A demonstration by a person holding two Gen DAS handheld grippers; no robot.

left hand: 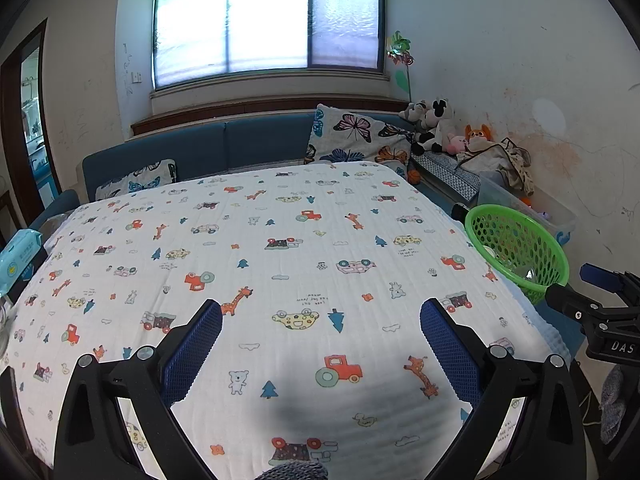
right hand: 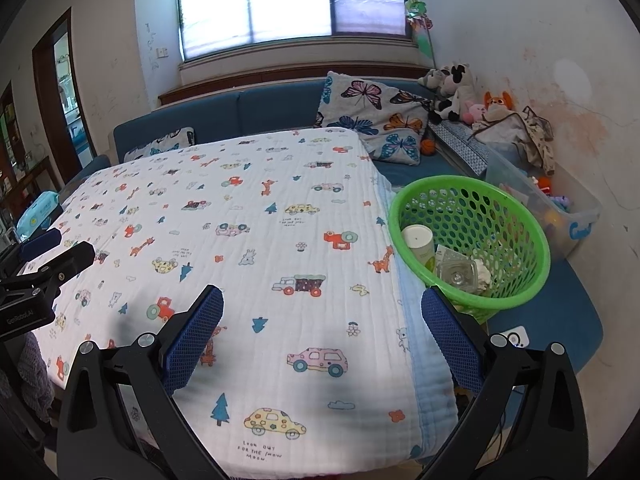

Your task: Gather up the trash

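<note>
Both the left gripper (left hand: 320,328) and right gripper (right hand: 322,316) hung spread wide and empty over the bare printed blanket (right hand: 248,240); the trash (right hand: 456,268) already sat in the green basket (right hand: 532,240) beside the table edge, likely kept within reach for dropping

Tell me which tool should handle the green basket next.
The right tool, probably: the green perforated plastic basket sits just beyond its right finger, off the patterned blanket's edge, while the left tool faces the blanket's middle.

Table (right hand: 434,384) under cartoon-print blanket (right hand: 256,240); green basket (right hand: 404,204) apparently beside edge.
</note>
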